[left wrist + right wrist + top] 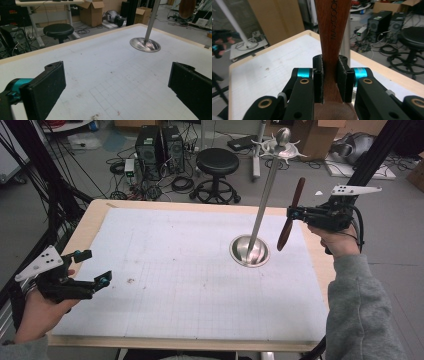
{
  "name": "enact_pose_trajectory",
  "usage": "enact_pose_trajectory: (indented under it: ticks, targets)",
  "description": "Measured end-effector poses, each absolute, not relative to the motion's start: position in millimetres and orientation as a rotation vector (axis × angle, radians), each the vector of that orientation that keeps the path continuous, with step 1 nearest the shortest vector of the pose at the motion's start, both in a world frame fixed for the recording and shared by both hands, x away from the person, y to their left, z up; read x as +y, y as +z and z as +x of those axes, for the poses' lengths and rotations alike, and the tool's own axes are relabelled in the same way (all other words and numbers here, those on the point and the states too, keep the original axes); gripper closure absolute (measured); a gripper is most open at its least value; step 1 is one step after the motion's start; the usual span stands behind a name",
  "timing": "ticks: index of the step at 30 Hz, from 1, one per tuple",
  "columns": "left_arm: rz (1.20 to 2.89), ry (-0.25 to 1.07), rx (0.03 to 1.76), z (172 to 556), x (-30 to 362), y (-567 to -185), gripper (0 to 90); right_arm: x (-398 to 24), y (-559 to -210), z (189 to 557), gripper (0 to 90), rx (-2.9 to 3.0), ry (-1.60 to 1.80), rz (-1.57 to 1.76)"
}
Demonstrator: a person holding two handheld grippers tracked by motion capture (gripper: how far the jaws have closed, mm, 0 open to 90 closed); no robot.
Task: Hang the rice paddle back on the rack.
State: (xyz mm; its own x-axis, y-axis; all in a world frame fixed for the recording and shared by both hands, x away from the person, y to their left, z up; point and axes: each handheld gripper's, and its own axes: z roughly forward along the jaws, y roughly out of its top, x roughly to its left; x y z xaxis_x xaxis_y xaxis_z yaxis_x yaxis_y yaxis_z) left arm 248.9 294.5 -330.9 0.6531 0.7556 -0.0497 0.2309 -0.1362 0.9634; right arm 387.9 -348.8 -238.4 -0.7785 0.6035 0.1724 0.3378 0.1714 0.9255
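Observation:
A brown wooden utensil (288,220) hangs almost upright above the table's right edge, gripped at its narrow middle. My right gripper (292,213) is shut on it. In the right gripper view the pads (318,80) press both sides of the wooden utensil (331,37). Just left of it stands a metal stand with a round base (249,251), a tall tilted pole and hooks at its top (280,145). My left gripper (96,267) is held open over the mat's left edge, with nothing between its wide-apart jaws in the left gripper view (117,85). The stand's base (145,45) lies far ahead of it.
A white gridded mat (175,270) covers the wooden table (90,220). Beyond the far edge the floor holds a black stool (217,162), computer towers (160,145), cables and cardboard boxes. Small dark specks (131,280) mark the mat near my left gripper.

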Motion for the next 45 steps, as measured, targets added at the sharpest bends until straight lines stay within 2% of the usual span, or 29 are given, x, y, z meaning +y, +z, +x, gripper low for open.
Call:
enact_pose_trajectory:
  ticks: [19,45]
  targets:
    - [1.683,0.569,0.835,241,303,-332,1.8,-356,-218,403,77.5,2.156,1.648,0.917]
    - [1.679,0.57,0.841,238,305,-331,1.8,-359,-194,403,77.5,2.097,1.665,0.886]
